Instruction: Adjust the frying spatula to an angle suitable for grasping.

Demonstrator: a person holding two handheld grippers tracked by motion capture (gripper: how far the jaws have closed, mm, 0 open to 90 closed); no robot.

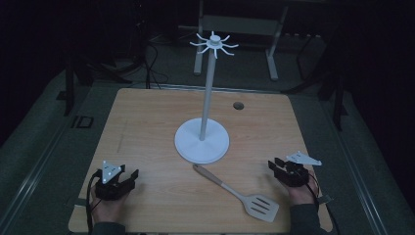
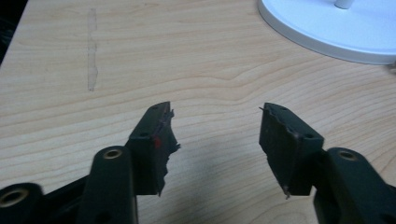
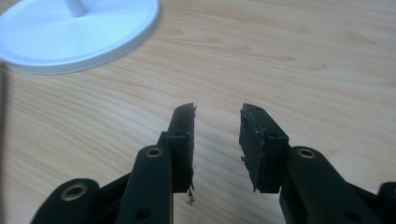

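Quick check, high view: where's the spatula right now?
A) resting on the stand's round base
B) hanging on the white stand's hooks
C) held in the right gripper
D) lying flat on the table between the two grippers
D: the spatula lies flat on the table, in front of the white stand, apart from the left gripper and the right gripper.

Both grippers' (image 1: 128, 177) (image 1: 274, 166) jaws apart, empty.

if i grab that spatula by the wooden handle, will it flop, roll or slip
The spatula looks stiff, so it probably won't flop. Its flat slotted blade lies on the table, so rolling seems unlikely. The smooth, slim handle might slip or swing blade-down if gripped near its far end.
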